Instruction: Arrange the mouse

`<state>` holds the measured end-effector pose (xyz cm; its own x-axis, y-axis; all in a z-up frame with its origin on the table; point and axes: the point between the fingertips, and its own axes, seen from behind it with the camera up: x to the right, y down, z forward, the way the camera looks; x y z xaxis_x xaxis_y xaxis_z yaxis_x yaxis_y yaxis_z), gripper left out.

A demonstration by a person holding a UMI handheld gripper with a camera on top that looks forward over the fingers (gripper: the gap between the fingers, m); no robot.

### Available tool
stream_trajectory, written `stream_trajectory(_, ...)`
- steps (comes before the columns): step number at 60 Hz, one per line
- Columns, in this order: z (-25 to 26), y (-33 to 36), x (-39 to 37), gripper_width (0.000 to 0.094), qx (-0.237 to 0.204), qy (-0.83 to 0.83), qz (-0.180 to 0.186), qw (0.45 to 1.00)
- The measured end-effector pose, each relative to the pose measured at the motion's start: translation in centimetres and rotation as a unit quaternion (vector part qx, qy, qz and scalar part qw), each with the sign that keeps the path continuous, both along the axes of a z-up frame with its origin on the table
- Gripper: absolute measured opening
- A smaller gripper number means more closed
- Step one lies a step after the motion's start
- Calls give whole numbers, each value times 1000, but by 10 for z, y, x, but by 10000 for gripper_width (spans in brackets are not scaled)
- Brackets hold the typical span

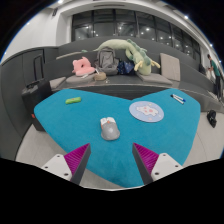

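A grey computer mouse (109, 128) lies on the teal table top (60, 125), just ahead of my fingers and a little left of their midline. Beyond it and to the right sits a round pale mouse pad (146, 111) with a printed picture. My gripper (112, 158) is open, its magenta pads (76, 157) wide apart with only bare teal surface between them. The mouse is apart from both fingers.
A small green object (72, 100) lies at the table's far left and a small blue-white item (178, 98) at the far right. Behind the table, a sofa holds a pink plush toy (83, 67), a backpack (109, 59) and a pale plush (140, 55).
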<state>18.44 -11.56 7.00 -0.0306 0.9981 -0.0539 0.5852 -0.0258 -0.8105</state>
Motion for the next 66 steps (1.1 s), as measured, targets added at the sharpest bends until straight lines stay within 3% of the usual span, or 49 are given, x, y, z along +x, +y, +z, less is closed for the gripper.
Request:
stream_trajectory(23,-42,-12,-94,861,32,23,-21,999)
stream_trajectory(43,-87,-4,-158,864,22,-16,-46,999)
stream_trajectory(66,-91,12,-188,859,32,-14,-67,997)
